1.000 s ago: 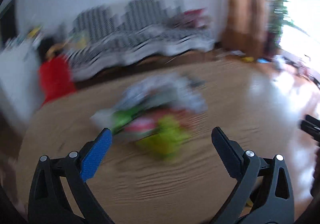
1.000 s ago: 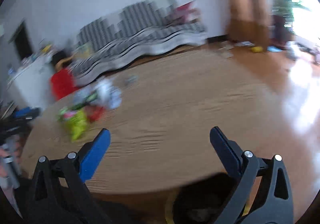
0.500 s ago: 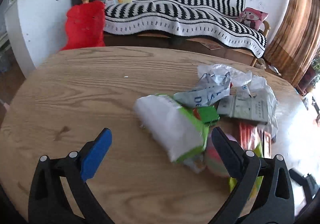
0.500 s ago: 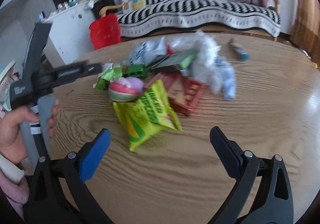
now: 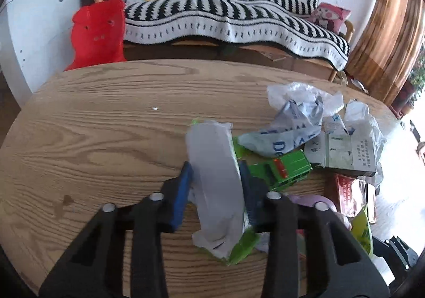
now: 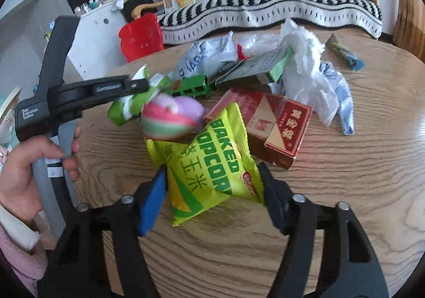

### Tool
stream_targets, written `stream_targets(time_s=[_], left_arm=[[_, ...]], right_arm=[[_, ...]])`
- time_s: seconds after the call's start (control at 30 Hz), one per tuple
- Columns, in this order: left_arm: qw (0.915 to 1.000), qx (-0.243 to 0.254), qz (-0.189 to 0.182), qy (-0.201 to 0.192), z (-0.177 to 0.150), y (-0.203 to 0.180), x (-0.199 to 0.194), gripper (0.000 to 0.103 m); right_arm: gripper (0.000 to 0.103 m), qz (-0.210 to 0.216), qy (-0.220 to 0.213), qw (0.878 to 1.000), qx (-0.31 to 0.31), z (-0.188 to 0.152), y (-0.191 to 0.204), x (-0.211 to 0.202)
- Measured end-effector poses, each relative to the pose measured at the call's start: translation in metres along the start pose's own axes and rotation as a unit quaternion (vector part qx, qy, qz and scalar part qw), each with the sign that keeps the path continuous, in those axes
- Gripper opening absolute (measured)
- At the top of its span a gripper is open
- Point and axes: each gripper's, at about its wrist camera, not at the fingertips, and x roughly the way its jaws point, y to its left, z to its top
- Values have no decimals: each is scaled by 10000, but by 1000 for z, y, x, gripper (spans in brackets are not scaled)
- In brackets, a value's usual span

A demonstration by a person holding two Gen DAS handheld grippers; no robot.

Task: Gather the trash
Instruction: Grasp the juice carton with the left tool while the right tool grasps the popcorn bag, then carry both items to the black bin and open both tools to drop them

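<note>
Both grippers pinch wrappers on the table (image 5: 93, 117).
Left gripper (image 5: 215, 186) clamps the white-green packet (image 5: 216, 173); right gripper (image 6: 212, 186) squeezes the popcorn bag (image 6: 212, 165).

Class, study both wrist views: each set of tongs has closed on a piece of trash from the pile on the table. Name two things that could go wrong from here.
1. The left tongs pinch the white and green wrapper amid the pile; lifting may drag the green toy car touching it.
2. The right tongs squeeze the puffy popcorn bag near its lower end; it could slip out, or nudge the striped ball resting against it.
</note>
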Motion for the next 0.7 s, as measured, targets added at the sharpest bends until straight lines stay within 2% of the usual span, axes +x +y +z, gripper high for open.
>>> stream_targets(time_s=[0.07, 0.1, 0.13, 0.37, 0.7], left_arm=[[9999, -74, 4, -75, 1, 6, -7, 28], [9998, -82, 8, -154, 1, 9, -12, 14], [9997, -74, 62, -218, 1, 10, -18, 10], [9992, -184, -61, -352, -3, 20, -33, 8], [9969, -183, 188, -740, 1, 15, -59, 8]], right_arm=[[60, -9, -121, 9998, 127, -3, -3, -7], [59, -22, -167, 9997, 183, -5, -4, -10], [59, -34, -209, 9995, 243, -6, -6, -13], [57, -136, -457, 9976, 511, -12, -19, -39], [57, -294, -745, 9956, 486, -14, -22, -76]])
